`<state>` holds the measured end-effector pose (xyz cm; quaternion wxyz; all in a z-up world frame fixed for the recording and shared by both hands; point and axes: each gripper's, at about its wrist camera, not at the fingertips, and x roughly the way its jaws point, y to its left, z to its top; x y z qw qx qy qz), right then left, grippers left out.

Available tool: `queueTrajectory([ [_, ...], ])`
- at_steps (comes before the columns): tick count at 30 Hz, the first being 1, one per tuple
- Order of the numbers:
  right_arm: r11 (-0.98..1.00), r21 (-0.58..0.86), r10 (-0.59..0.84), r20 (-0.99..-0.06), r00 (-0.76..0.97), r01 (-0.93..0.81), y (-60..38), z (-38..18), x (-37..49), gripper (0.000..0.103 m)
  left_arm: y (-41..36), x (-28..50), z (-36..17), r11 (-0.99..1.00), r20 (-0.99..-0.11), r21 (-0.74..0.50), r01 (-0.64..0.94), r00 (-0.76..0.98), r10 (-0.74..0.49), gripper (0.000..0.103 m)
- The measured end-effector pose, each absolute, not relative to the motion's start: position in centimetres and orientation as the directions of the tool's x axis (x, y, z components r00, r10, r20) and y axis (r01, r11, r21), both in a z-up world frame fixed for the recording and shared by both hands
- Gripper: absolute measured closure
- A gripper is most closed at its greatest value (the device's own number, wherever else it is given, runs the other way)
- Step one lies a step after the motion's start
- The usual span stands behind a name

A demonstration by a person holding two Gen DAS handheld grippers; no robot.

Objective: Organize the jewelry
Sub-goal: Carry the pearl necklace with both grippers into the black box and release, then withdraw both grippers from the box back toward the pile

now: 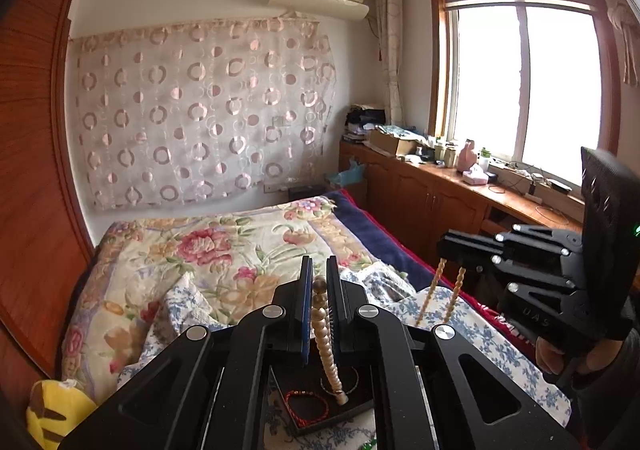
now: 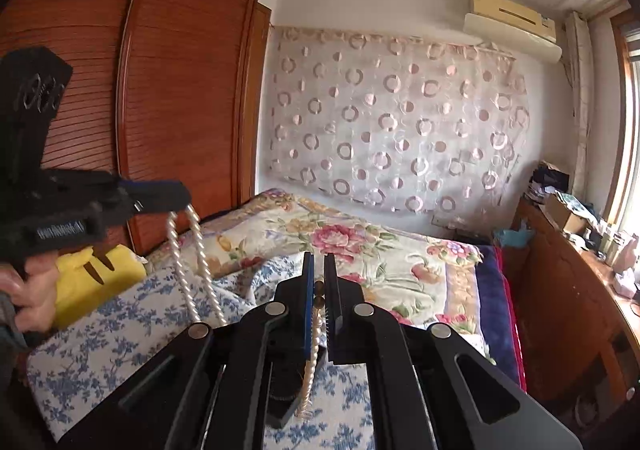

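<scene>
A pearl necklace (image 1: 325, 334) is held up above the bed by both grippers. My left gripper (image 1: 319, 270) is shut on one part of it, and the strand hangs down to a black jewelry tray (image 1: 356, 404) below. The tray holds a red cord bracelet (image 1: 306, 406) and a thin ring-shaped piece (image 1: 352, 382). My right gripper (image 2: 319, 264) is shut on another part of the necklace (image 2: 314, 350); it also shows in the left wrist view (image 1: 450, 250) with two strands (image 1: 436, 290) hanging from it. The left gripper (image 2: 176, 196) shows in the right wrist view, two strands (image 2: 192, 262) hanging.
The tray lies on a blue-flowered cloth (image 1: 480, 334) over a floral bedspread (image 1: 224, 246). A yellow plush toy (image 2: 96, 270) lies at the bed's left side. A wooden wardrobe (image 2: 160, 70) stands at the left, and a cluttered wooden counter (image 1: 460, 178) runs under the window at the right.
</scene>
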<state>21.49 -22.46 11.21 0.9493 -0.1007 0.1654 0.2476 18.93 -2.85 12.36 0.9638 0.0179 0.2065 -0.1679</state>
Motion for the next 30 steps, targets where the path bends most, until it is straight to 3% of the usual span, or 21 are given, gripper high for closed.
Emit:
queueTrajectory([
  [10,0.821,-0.11,0.47,-0.429,0.771,-0.561,-19.5,8.6,25.0,0.097,-1.7,23.1,4.9,0.948,-0.535,-0.073,0.31,0.79,-0.3,0.097],
  [21,0.818,-0.061,0.454,-0.544,0.706,-0.573,-18.2,2.6,26.6,0.097,-1.2,23.7,1.7,0.95,-0.586,-0.089,0.3,0.755,-0.293,0.097],
  [28,0.823,-0.044,0.446,-0.568,0.692,-0.566,-18.0,0.2,25.9,0.096,-0.8,22.4,-1.4,0.957,-0.63,-0.085,0.276,0.729,-0.266,0.096],
  [30,0.834,-0.028,0.441,-0.567,0.696,-0.551,-18.4,0.0,25.6,0.091,-0.6,21.6,-2.0,0.96,-0.64,-0.077,0.269,0.725,-0.254,0.096],
])
